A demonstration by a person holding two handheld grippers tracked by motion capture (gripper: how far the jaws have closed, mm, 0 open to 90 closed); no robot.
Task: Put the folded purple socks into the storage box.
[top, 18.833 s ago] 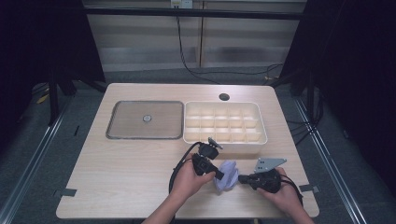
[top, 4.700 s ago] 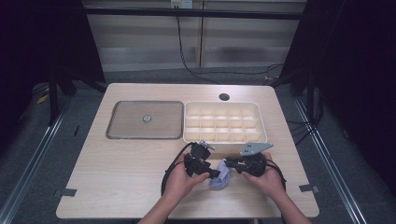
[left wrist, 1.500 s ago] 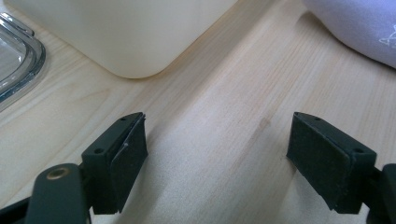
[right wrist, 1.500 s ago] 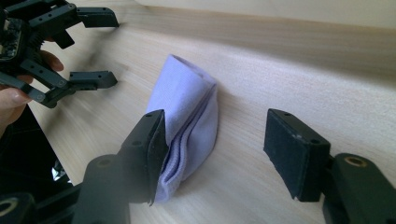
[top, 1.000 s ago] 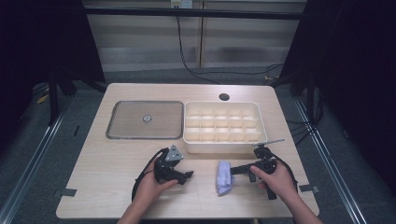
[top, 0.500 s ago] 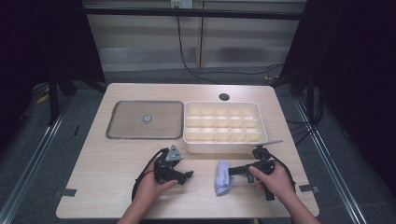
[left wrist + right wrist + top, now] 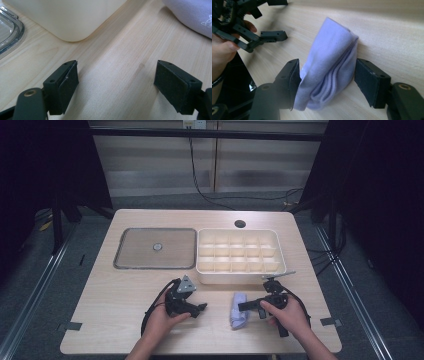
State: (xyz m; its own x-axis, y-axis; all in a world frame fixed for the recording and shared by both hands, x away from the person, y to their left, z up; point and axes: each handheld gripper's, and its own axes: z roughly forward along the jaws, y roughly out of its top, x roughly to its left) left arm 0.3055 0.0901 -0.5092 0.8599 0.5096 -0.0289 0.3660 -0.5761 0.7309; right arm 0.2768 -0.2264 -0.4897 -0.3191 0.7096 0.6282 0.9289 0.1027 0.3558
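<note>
Now, on the left of the worktop lies a flat clear lid with a small round knob in the middle. Next to it sits a cream box split into many little compartments, and they all look empty.

Nearer the person, the left gripper rests low over bare wood. Its jaws stand wide apart with nothing between them. A little while back both grippers were close together at the purple cloth, working on it. Since then the left one has let go and moved off to the left, and it is now well apart from the cloth. In the left gripper view you can see one corner of the cream box and a bit of the cloth far off at the edge.

The purple cloth lies folded into a small thick bundle in front of the box, near the person. The right gripper has one jaw on each side of it. The left jaw touches the cloth, but the right jaw shows a small gap, so it looks loosely around the cloth, not squeezing it.

My guess is the folding is done. The next job may be to lift the bundle, perhaps into the box.
</note>
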